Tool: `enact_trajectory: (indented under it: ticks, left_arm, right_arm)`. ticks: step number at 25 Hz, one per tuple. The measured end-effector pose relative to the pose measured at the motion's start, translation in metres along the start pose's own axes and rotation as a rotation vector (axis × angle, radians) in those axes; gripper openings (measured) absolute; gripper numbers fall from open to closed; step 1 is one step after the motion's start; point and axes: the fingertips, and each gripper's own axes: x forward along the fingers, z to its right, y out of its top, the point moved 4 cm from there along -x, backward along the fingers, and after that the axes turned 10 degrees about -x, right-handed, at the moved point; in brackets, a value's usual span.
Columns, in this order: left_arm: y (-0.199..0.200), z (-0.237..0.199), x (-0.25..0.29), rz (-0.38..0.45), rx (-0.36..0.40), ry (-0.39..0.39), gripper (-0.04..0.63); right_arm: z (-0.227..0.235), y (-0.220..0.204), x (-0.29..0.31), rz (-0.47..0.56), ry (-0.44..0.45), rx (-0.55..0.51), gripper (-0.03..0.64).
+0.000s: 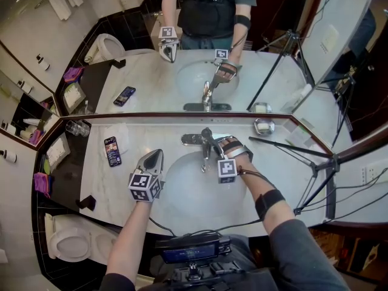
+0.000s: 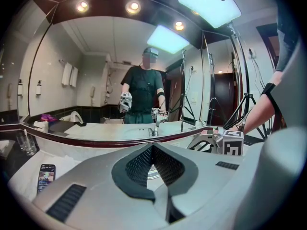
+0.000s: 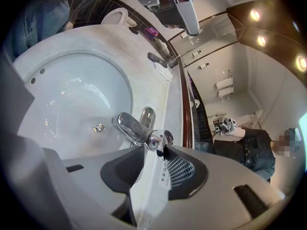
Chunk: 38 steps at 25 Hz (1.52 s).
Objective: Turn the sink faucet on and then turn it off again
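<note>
Chest unit (image 1: 193, 249): dark box with a screen at the bottom edge of the head view, between both forearms.
Toilet (image 1: 70, 241): white, lower left, just off the table end.
Left hand-held gripper (image 1: 157, 155): jaws narrow with the tips meeting and nothing between them. It hangs over the left rim of the bowl, pointing toward the back wall, apart from the tap.
Sink basin (image 1: 182, 202): white oval sunk into the table (image 1: 112, 190), which is pale marble. The right gripper view shows a rippled sheen near the drain; can't make out a stream.
Right hand-held gripper (image 1: 213, 145): comes in from the right, tilted down, jaws partway closed and clamped on the faucet lever (image 3: 157, 139). The lever's chrome end sits between both pads.
Faucet (image 1: 203, 139): chrome, centred on the back rim, spout over the bowl.
Phone (image 1: 112, 151): screen lit, lying flat left of the bowl, well apart from the left hand-held gripper.
Glass tumblers (image 1: 77, 128): far left corner, by the mirror.
Soap dish (image 1: 264, 126): back right, against the mirror.
Tripod (image 1: 315, 168): dark legs at the right end.
Mirror (image 1: 151, 71): runs along the back and reflects the person and both tools.
</note>
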Motion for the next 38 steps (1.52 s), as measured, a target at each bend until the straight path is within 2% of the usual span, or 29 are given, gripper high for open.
enact_trajectory:
  ticks: [25, 30, 35, 38]
  left_arm:
    - [0.0, 0.006, -0.001, 0.003, 0.006, 0.0, -0.005]
    - [0.002, 0.005, -0.006, 0.009, 0.009, 0.0, -0.005]
    - [0.001, 0.007, -0.013, 0.014, 0.011, -0.001, -0.005]
    - [-0.001, 0.009, -0.016, 0.015, 0.011, -0.002, -0.005]
  right_arm:
    - [-0.023, 0.003, -0.002, -0.012, 0.031, 0.027, 0.133]
    - [-0.024, 0.003, -0.003, -0.024, 0.044, -0.003, 0.143]
    - [-0.025, 0.004, -0.014, -0.017, 0.044, 0.029, 0.144]
    - [-0.024, 0.002, -0.026, -0.008, 0.032, 0.104, 0.147]
